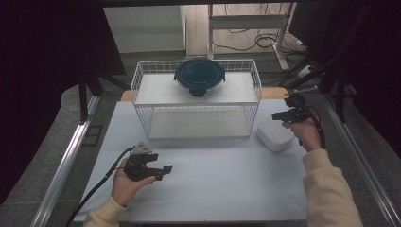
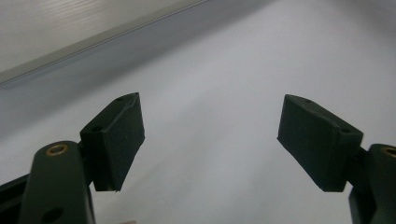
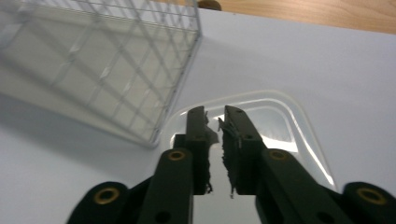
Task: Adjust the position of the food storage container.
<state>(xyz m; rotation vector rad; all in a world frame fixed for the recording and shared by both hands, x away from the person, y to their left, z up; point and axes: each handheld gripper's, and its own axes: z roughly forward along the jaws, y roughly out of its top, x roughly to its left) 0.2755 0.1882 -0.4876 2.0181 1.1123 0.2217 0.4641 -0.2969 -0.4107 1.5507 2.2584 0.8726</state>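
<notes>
the right gripper (image 3: pixel 215 123) has its jaws drawn nearly together with only a thin slit between them and nothing gripped; the pads (image 3: pixel 198 140) look ragged at their inner edges. it hangs over a white square lidded container (image 3: pixel 285 130), whose near part is hidden behind the jaws, so whether the tips touch the lid cannot be told. just beside the container stands a white wire rack (image 3: pixel 140 60), its corner close to the container's edge. in the high view the rack (image 1: pixel 196 101) carries a round glass bowl with a dark blue lid (image 1: pixel 199 75) on its upper shelf; the lower shelf is hard to read through the mesh. the right hand (image 1: pixel 305 132) reaches forward at the table's right side, sleeve cut off by the frame.

the left gripper (image 2: pixel 210 135) is spread wide above the bare pale table (image 2: pixel 224 70), holding nothing. the left hand (image 1: pixel 125 182) grasps it near the table's front-left, jaws pointing right, well apart from the rack.
</notes>
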